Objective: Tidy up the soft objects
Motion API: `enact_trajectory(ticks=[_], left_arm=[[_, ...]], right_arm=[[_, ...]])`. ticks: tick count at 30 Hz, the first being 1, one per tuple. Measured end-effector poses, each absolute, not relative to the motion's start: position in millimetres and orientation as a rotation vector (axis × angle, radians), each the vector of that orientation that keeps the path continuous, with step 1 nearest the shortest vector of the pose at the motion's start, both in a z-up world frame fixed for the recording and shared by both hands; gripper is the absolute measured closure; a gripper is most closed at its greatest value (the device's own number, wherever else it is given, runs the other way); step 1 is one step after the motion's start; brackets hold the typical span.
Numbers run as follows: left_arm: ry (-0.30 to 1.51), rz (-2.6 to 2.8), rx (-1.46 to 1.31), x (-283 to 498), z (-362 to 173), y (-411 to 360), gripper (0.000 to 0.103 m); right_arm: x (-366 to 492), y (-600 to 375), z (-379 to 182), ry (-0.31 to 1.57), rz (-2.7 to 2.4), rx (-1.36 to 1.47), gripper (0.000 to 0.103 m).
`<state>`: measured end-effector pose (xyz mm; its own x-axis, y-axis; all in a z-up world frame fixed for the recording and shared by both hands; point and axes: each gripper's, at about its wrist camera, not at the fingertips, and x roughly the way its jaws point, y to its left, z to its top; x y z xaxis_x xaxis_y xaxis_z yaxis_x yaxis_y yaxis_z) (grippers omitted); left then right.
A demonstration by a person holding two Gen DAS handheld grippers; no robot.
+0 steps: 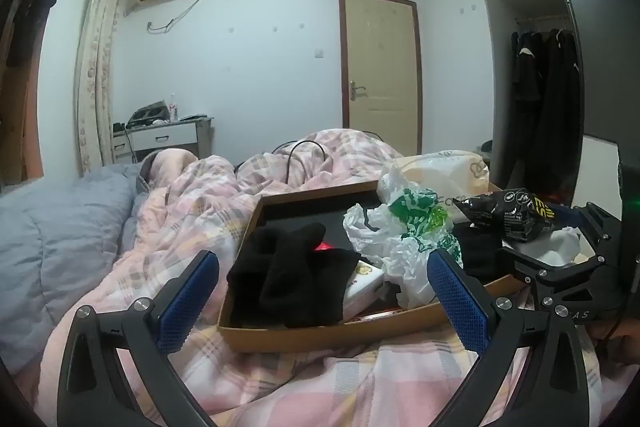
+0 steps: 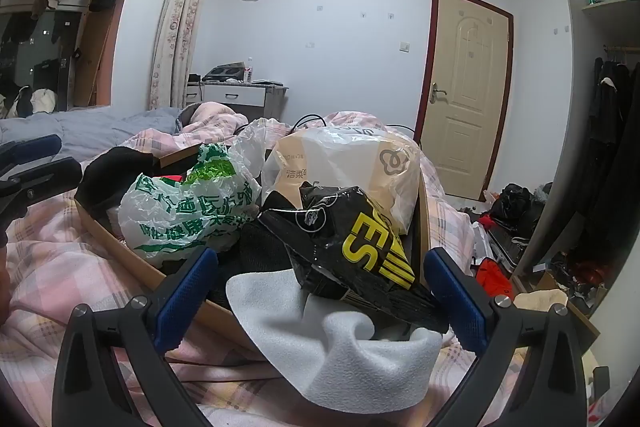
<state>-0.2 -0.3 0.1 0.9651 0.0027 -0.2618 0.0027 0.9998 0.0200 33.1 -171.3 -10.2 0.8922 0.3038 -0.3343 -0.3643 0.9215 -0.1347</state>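
A shallow brown cardboard box [image 1: 280,337] lies on a pink plaid quilt. Black cloth [image 1: 296,279] is heaped at its near left corner. A white and green plastic bag [image 1: 404,227] [image 2: 188,211] lies in the middle, a black and yellow packet [image 1: 508,215] [image 2: 360,247] to the right, a beige tissue pack [image 2: 352,163] behind. A white foam sheet [image 2: 340,343] droops over the box's near rim. My left gripper [image 1: 324,303] stands open in front of the black cloth. My right gripper [image 2: 320,299] is open, with the foam sheet and packet between its fingers, untouched.
The pink plaid quilt [image 1: 180,211] is bunched up behind the box, with a grey duvet [image 1: 60,227] to the left. A door [image 2: 460,87] stands at the back. Clutter covers the floor [image 2: 516,211] to the right of the bed.
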Motion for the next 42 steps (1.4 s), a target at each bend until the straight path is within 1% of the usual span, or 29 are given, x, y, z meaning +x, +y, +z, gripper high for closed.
enact_trajectory(ticks=[9,36,42], left_arm=[[0.264,-0.002,0.015,-3.4,6.2,0.4,0.0],[0.266,-0.005,0.015,-0.7,2.1,-1.4,0.0],[0.29,-0.041,-0.016,2.9,-0.2,7.8,0.0]], right_arm=[[33.2,-171.3,-10.3,0.313,0.349,-0.196,0.001],[32.9,-170.9,-10.8,0.313,0.349,-0.196,0.001],[32.9,-171.0,-10.7,0.314,0.349,-0.196,0.001]])
